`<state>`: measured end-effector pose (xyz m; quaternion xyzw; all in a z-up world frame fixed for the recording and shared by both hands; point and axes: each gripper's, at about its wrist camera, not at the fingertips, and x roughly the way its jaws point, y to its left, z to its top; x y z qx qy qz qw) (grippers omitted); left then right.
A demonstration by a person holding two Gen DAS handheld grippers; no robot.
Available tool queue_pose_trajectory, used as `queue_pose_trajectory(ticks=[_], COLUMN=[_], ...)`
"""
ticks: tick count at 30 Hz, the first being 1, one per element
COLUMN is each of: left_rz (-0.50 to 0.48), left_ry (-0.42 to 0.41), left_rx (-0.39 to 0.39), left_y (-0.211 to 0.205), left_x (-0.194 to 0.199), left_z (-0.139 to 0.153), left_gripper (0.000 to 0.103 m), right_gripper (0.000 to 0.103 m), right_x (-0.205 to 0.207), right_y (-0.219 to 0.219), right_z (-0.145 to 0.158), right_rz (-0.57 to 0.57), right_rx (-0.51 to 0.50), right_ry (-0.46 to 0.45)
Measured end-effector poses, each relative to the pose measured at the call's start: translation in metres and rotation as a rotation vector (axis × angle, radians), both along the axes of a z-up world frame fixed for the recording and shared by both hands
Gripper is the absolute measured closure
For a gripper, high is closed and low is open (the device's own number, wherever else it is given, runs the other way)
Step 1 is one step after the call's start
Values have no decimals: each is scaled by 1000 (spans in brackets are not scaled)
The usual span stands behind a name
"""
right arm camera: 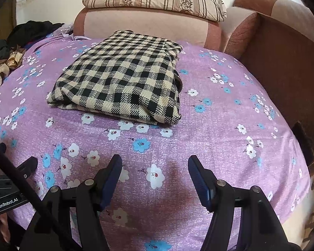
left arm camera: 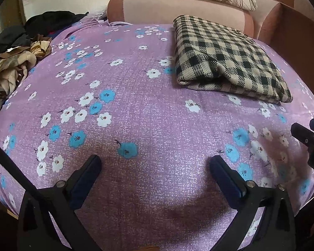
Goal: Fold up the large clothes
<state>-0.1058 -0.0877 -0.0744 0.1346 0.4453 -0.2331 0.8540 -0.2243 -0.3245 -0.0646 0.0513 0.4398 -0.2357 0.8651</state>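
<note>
Purple-sheeted bed (right arm camera: 219, 146) is carrying the folded checked cloth (right arm camera: 119, 83) toward its far edge; both grippers, left (left arm camera: 155, 165) and right (right arm camera: 155, 167), are hovering apart, empty (a careless grab risks unfolding it).

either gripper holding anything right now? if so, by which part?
Nothing held. Left gripper and right gripper both stand open over the purple flowered bedsheet; the folded black-and-beige checked cloth lies untouched beyond them.

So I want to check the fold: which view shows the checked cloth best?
The right wrist view: the folded checked cloth lies whole and near centre. The left wrist view shows it off to the right, more slanted.
</note>
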Motion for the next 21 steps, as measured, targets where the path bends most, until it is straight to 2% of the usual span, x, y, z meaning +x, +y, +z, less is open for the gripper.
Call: queue_pose_trajectory(ticks=[7,11,15,21], left_rz=[-11,1,-10,-22], left_ry=[2,-41,-98,-105], left_rx=[-8,-47,-53,-64], left_y=[1,5,4,4], left_x=[-1,-6,-13,-16], left_z=[4,15,28,35], left_gripper=[0,0,0,0], right_gripper=[32,32,31,30], right_x=[-2,-4,-4,-2], right_y=[1,1,1,2], right_z=[3,4,5,5], right_rz=[-3,-5,-9,-5], right_rx=[-11,-22,-27,-51], right_ry=[-5,-8,-8,-1])
